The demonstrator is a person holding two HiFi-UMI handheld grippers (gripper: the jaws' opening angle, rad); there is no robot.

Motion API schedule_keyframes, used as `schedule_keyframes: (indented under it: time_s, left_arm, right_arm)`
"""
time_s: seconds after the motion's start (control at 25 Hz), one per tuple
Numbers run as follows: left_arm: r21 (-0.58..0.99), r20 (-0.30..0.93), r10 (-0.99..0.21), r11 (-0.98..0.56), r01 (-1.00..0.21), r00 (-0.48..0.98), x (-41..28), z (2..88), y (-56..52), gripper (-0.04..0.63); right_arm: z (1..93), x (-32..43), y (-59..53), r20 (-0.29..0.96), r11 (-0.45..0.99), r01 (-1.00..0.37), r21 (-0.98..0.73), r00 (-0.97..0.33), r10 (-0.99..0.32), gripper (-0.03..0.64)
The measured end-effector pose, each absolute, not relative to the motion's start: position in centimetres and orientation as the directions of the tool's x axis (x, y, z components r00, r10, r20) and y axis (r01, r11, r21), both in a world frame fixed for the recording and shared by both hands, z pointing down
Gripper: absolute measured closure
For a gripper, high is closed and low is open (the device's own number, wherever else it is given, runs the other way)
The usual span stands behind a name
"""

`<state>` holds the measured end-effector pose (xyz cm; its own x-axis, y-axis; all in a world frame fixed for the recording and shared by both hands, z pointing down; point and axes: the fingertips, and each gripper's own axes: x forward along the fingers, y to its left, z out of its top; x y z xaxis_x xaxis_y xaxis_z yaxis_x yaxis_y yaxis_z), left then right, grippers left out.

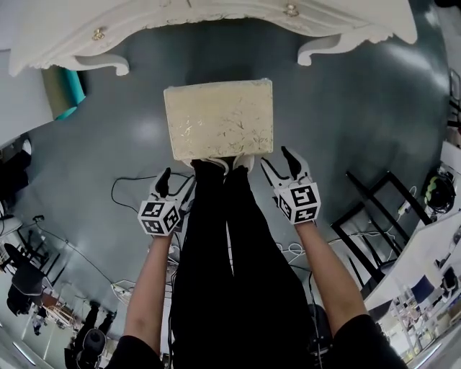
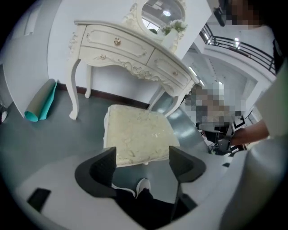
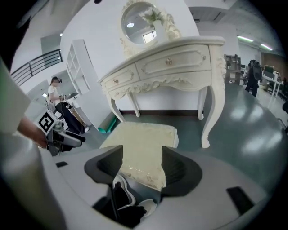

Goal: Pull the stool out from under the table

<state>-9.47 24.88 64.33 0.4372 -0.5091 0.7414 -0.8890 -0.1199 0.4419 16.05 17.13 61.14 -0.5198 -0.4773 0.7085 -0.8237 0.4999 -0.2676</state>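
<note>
- The stool (image 1: 218,119) stands on the grey floor (image 1: 346,108), clear of the table (image 1: 216,18) and just in front of it. Its cream cushion is fully in view from the head view.
- The stool's far edge lies near the table's front rim. Its near edge is at the person's 2 white shoes (image 1: 225,164).
- The left gripper (image 1: 177,184) hangs just beside the person's left leg, near the stool's near left corner but apart from it.
- In the left gripper view, the left gripper (image 2: 141,152) has its 2 jaws spread wide with nothing clamped. The stool's (image 2: 137,134) near edge shows past them, and a shoe shows below.
- The right gripper (image 1: 278,162) sits close to the stool's near right corner. Whether it touches the stool cannot be told.
- In the right gripper view, the right gripper (image 3: 141,155) has its jaws apart. The stool's (image 3: 144,143) corner shows in the gap, with no pad pressed on it.
- The table (image 3: 171,63) is white and carved, with 2 drawers with knobs across its front, curved legs and an oval mirror (image 3: 139,18) on top.
- A teal roll (image 2: 41,101) leans by the table's left leg.
- Cables (image 1: 126,187) lie on the floor to the person's left, and a black frame (image 1: 371,216) stands to the right.
</note>
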Motion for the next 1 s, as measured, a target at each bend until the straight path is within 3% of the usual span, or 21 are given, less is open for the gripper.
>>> schedule_keyframes:
  time_s: [0.24,0.44,0.56,0.6,0.72,0.8,0.88,1.0]
  left_arm:
    - [0.520,0.579,-0.612,-0.231,-0.822,0.538,-4.9,55.3,23.0,0.215]
    - [0.483,0.499,-0.678,-0.300,-0.823,0.540,-2.8,46.1,20.5,0.216]
    - [0.456,0.446,-0.710,-0.345,-0.821,0.546,-1.8,40.7,18.9,0.227]
    - [0.459,0.404,-0.723,-0.370,-0.808,0.560,-1.3,38.7,18.4,0.246]
    - [0.483,0.269,-0.745,-0.443,-0.755,0.610,-0.3,32.2,18.7,0.467]
    - [0.488,0.240,-0.755,-0.450,-0.748,0.611,-0.5,28.9,19.0,0.545]
    - [0.465,0.221,-0.773,-0.452,-0.761,0.594,-0.9,25.7,18.5,0.580]
    - [0.416,0.191,-0.795,-0.466,-0.781,0.576,-0.6,20.6,17.0,0.581]
  right_arm:
    - [52.4,15.0,17.5,0.588,0.463,-0.839,-0.286,-0.535,-0.606,0.344]
    - [44.0,15.1,16.7,0.520,0.378,-0.868,-0.321,-0.495,-0.696,0.422]
    - [38.5,14.7,15.2,0.449,0.385,-0.861,-0.332,-0.503,-0.739,0.510]
    - [36.5,14.4,14.9,0.416,0.405,-0.852,-0.332,-0.517,-0.748,0.545]
    - [30.1,13.0,15.1,0.335,0.466,-0.819,-0.336,-0.566,-0.753,0.591]
    - [26.4,11.6,15.2,0.302,0.503,-0.799,-0.329,-0.594,-0.746,0.597]
    - [22.9,10.4,14.8,0.276,0.537,-0.789,-0.299,-0.610,-0.743,0.598]
    - [17.7,9.4,13.9,0.220,0.574,-0.775,-0.265,-0.628,-0.746,0.600]
